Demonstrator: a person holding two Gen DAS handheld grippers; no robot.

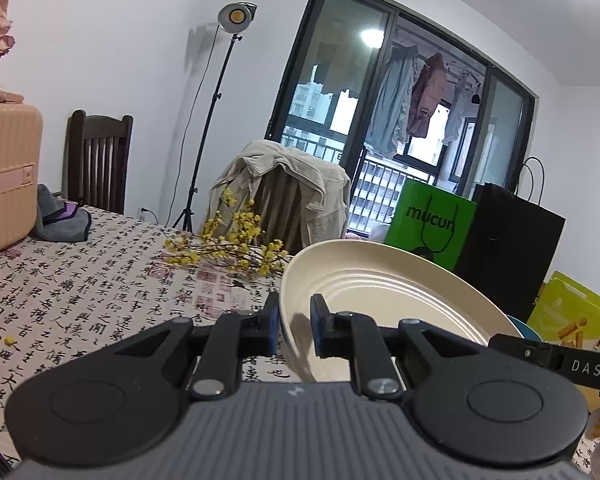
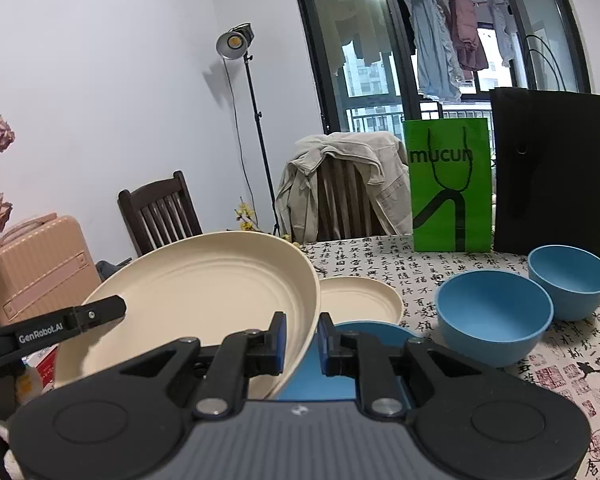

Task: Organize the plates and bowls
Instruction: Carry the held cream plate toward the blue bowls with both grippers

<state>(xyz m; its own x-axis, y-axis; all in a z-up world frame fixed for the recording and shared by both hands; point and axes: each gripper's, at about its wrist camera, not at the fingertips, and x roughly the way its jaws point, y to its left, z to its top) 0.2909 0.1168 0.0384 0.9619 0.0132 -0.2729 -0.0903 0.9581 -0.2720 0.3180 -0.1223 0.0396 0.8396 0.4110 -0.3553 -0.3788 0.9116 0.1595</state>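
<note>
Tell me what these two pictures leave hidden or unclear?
- Blue dish, right view: the held plate and right gripper cover most of it.
- Small plate, right view: left part behind the held plate.
- Table under the plate, left view: hidden by it and the left gripper.

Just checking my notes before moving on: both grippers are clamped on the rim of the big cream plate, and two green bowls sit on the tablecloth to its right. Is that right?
Not quite: the two bowls are blue, not green, as the right wrist view shows. The rest holds: the left gripper and right gripper are both clamped on the big cream plate, with the bowls on the tablecloth to its right.
</note>
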